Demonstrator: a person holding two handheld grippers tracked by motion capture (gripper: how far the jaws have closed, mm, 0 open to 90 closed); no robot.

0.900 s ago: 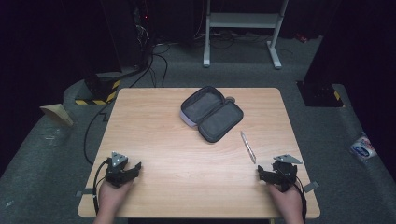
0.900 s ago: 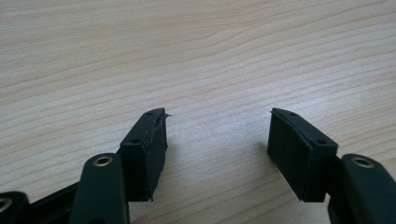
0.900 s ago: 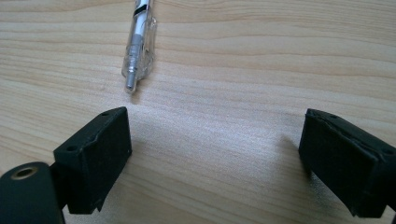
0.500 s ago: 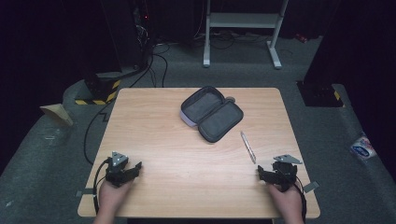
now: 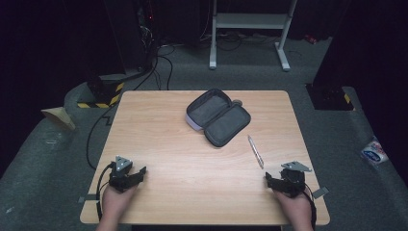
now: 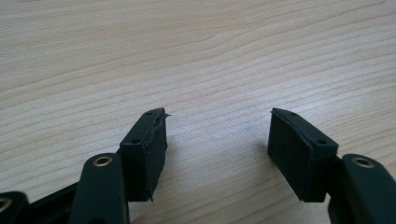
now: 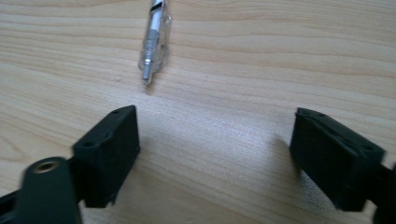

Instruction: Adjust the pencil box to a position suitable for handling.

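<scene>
A grey zip case [image 5: 219,117] lies open near the far middle of the wooden table [image 5: 159,125]. A clear pen [image 5: 255,151] lies to its right, pointing toward the near edge. My right gripper [image 5: 269,180] rests at the near right, open and empty, with the pen's tip [image 7: 148,74] just ahead of its left jaw. At the near left corner my left gripper [image 5: 139,172] rests on the wood, open, with bare table between its pads [image 6: 149,149].
Black cables [image 5: 159,62] run over the grey floor behind the table. A white metal stand [image 5: 250,29] is at the back. A yellow-black striped block [image 5: 103,91] sits past the far left corner, and a blue-white packet [image 5: 374,153] lies on the floor at right.
</scene>
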